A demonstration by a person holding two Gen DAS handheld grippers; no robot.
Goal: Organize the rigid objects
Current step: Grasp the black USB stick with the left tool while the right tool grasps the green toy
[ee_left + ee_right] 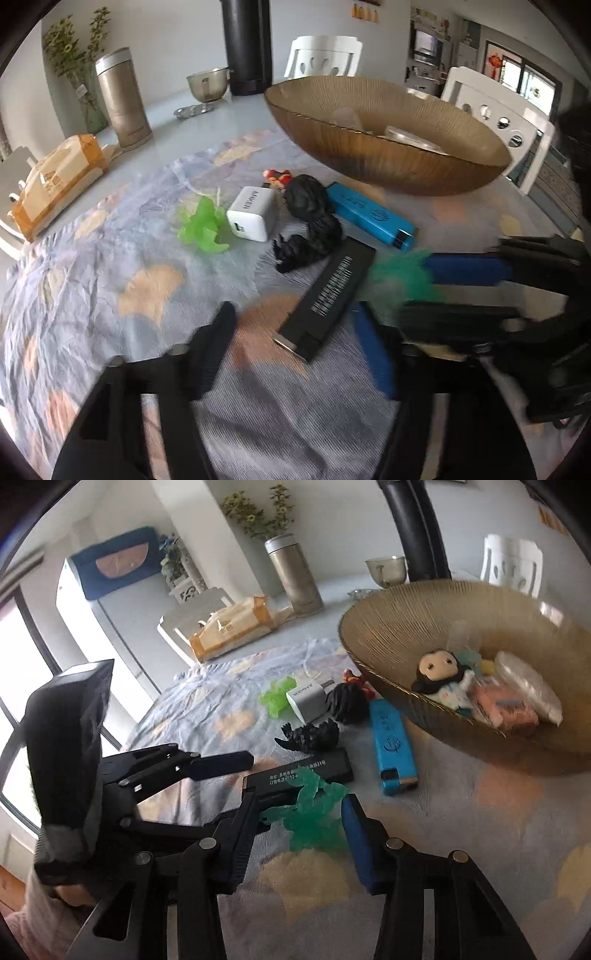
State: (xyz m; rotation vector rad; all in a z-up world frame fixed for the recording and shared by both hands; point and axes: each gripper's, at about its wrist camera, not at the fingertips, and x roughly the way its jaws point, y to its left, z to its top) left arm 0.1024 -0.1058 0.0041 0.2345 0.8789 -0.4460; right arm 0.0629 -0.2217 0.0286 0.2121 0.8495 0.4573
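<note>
Right tongs (306, 834) around a translucent green plastic figure (314, 812)

The figure sits between the spread fingers, overlapping a flat black rectangular box (310, 770); the ribbed amber glass bowl (373, 635) stands toward the counter's right side.

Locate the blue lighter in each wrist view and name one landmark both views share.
Left wrist: the blue lighter lies right of centre, just below the amber bowl.
Right wrist: the blue lighter lies right of centre, left of the bowl.
Shared landmark: the white charger.

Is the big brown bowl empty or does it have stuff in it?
Not empty. The bowl already holds a doll, a pink box and a clear bag.
</note>
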